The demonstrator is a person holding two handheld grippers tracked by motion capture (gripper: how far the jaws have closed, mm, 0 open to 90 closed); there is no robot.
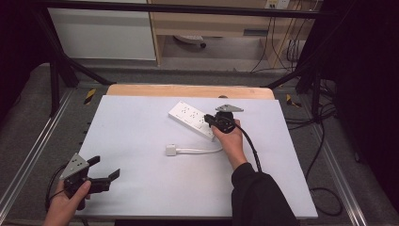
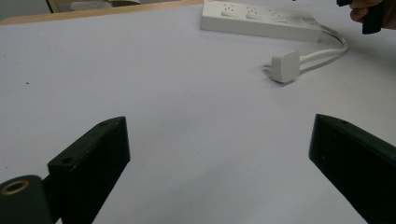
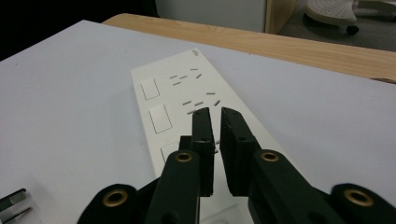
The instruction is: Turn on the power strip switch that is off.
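White power strip [image 1: 192, 119] lay on the desk [image 1: 141, 155] just right of centre and toward the far edge, set on a diagonal: long axis running from 10 o'clock to 4 o'clock in the high view. Its white cord [image 1: 202, 150] left the near end and curled back toward 9 o'clock, ending in a white plug [image 1: 170, 150] that lay flat on the desk, just at 6 o'clock of the strip and apart from it.

Right tool [image 1: 214, 121] was over the 4 o'clock end of the strip, gripped by the person's right hand [image 1: 230, 139], dark sleeve [image 1: 259, 193] coming in from 6 o'clock. In the right gripper view the jaws stood almost together, a thin slit between them, nothing held in the gap; tips hung directly above the strip's top face beside its row of switches. Whether the tips touched the strip could not be told.

Left tool [image 1: 106, 172] sat at the desk's 7 o'clock corner, held in the left hand [image 1: 66, 205], well apart from the strip. Jaws were spread wide and empty; in the left gripper view only bare desk lay between them, with the plug [image 2: 285, 66] and strip [image 2: 261, 21] far off toward 1 o'clock.

Wooden edge [image 1: 188, 91] of the desk showed at 12 o'clock.
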